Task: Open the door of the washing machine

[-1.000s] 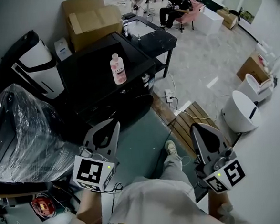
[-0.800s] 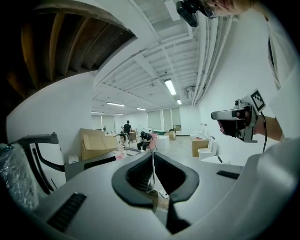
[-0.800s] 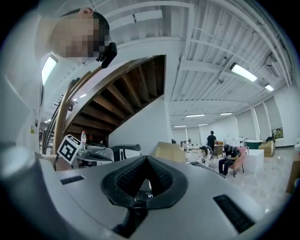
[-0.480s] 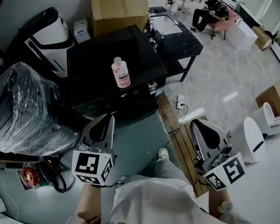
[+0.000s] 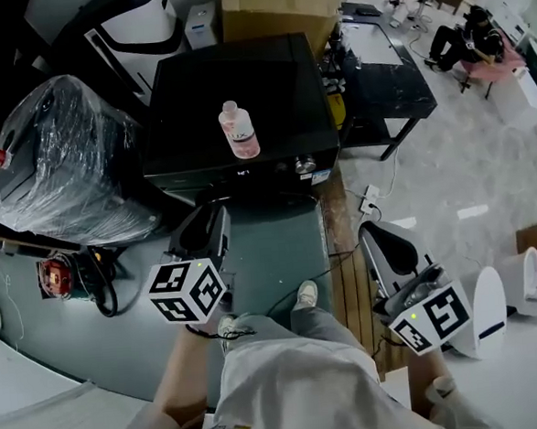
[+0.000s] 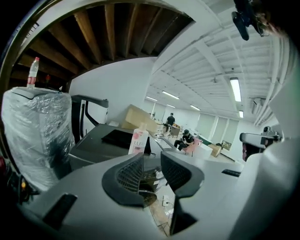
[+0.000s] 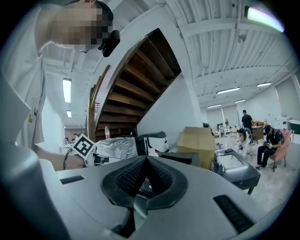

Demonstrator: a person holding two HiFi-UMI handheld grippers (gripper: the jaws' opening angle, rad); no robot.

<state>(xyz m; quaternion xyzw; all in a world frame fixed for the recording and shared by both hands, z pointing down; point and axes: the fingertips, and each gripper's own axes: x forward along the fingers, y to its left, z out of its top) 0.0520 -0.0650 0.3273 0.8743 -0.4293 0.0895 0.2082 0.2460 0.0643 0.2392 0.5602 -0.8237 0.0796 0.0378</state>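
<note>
Facing the black box-shaped washing machine [image 5: 188, 114], the left tongs [image 6: 152, 158] have just been opening with nothing between them, the right tongs [image 7: 146, 160] pressed together, empty.

Left tool [image 5: 214, 218] jaws have just been opening, empty; right tool [image 5: 373, 236] closed.

Head view: high, steeply down on washing machine [image 5: 268, 81]. Gripper views: low, near level, facing it; left shares bottle [image 6: 138, 141].
</note>
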